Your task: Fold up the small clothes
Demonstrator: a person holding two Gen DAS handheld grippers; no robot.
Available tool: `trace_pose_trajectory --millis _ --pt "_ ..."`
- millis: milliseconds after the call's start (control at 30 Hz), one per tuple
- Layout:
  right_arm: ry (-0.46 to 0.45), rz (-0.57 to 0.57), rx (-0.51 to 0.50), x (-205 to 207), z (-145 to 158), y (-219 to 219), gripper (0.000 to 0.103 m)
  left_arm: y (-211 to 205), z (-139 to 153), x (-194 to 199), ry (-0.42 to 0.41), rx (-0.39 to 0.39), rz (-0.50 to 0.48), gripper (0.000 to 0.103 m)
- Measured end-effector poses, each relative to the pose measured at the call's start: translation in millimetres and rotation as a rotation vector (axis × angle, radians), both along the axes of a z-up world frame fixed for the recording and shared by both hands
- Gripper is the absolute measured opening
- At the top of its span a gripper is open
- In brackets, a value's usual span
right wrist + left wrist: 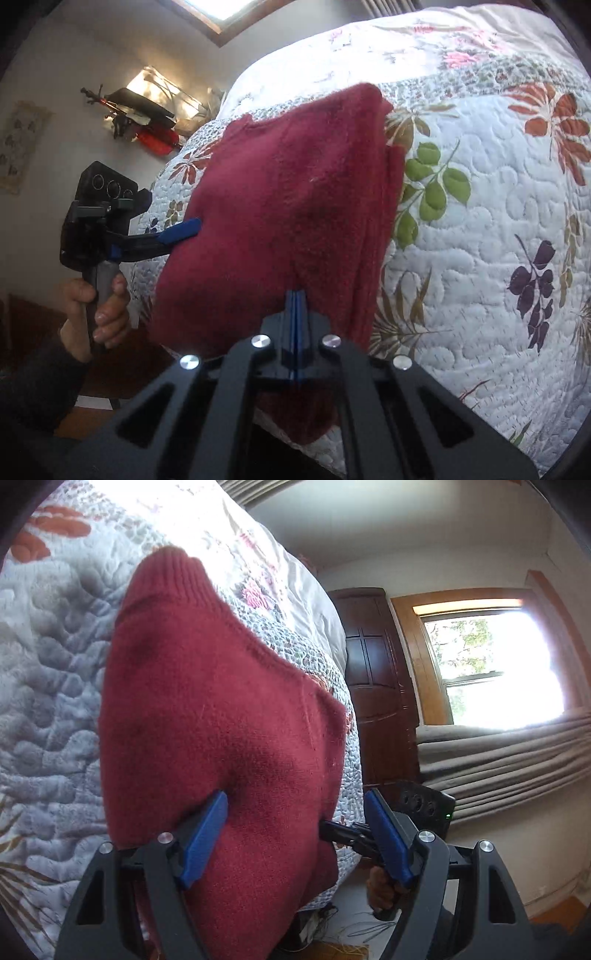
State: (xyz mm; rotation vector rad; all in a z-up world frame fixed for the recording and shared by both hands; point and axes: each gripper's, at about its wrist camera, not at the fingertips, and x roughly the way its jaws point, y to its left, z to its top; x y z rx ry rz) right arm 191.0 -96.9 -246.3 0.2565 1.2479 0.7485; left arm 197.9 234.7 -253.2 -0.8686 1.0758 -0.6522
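Red knit sweater (207,716), folded to a thick pad, lying on a quilted floral bedspread (48,686) at the near edge of the bed; its lower end hangs slightly over that edge.

Long axis: runs from the overhanging near end up the bed to a ribbed hem (173,572) at the far end. One long side shows stacked layers in the right wrist view.

Left gripper (295,827): jaws spread wide. One blue fingertip (207,823) touches the near part of the sweater; the other stands off the cloth, out past the bed's side. The sweater lies straight ahead of the jaws and between them on one side only. Nothing is pinched.

Right gripper (295,299): blue jaws pressed together at the sweater's near edge. Whether cloth is caught between them cannot be told; no fabric shows in the seam.

Nearer tool: both sit at the near end. The right is centred on the width, the left at the sweater's left flank.

Judgement: the coming move depends on the near end lying directly before both tools, with the fold to travel along the long axis toward the hem.

Brands, labels, writing: none readable on the sweater, the bedspread or the grippers.
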Motion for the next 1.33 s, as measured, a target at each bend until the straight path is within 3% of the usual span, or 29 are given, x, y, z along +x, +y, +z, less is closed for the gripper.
trace_pose_trajectory --millis 100,167,267,300,367,500,567,600,633,733,767,867,933,1000,1167,1267,1333 --pt "-0.039 0.018 0.045 -22 28 -4 0.008 -3 29 -22 -0.092 0.019 -0.015 0.077" --pt "-0.033 0.039 0.050 -36 31 -3 0.009 0 36 -44 -0.119 0.063 -0.025 0.080" --pt "0.022 0.044 0.016 -48 7 -1 0.009 -11 19 -61 -0.063 0.120 -0.067 0.080" --pt "0.028 0.026 -0.011 -48 -4 -3 0.003 -13 6 -62 -0.040 0.135 -0.067 0.079" --pt "0.041 -0.006 -0.048 -47 -19 -7 0.000 -13 -12 -62 -0.021 0.129 -0.058 0.076" --pt "0.030 -0.024 -0.059 -55 -13 -10 0.000 -15 -9 -62 -0.012 0.130 -0.032 0.076" --pt "0.016 -0.039 -0.055 -63 2 -13 0.008 -15 6 -72 -0.005 0.150 -0.014 0.082" --pt "-0.001 -0.050 -0.055 -69 13 -15 0.020 -18 18 -75 0.003 0.160 0.007 0.087" --pt "-0.026 -0.070 -0.065 -75 26 -17 0.044 -17 26 -84 0.004 0.189 0.029 0.100" --pt "-0.142 -0.130 -0.192 -104 76 -13 0.092 -19 72 -125 -0.032 0.431 0.115 0.099" --pt "-0.192 -0.168 -0.260 -116 95 -8 0.098 -24 91 -141 -0.058 0.527 0.131 0.099" --pt "-0.247 -0.282 -0.417 -138 131 8 0.100 -37 138 -181 -0.117 0.832 0.218 0.099" --pt "-0.171 -0.276 -0.498 -140 141 17 0.100 -41 162 -204 -0.132 0.928 0.269 0.099" --pt "-0.147 -0.225 -0.495 -143 151 24 0.100 -40 180 -219 -0.144 0.921 0.278 0.099" --pt "-0.344 -0.295 -0.512 -178 205 49 0.100 -34 200 -245 -0.083 0.824 0.276 0.099" --pt "-0.471 -0.346 -0.484 -198 237 54 0.100 -43 215 -257 -0.143 0.875 0.288 0.099" --pt "-0.466 -0.355 -0.452 -194 235 54 0.100 -47 209 -253 -0.161 0.901 0.289 0.099"
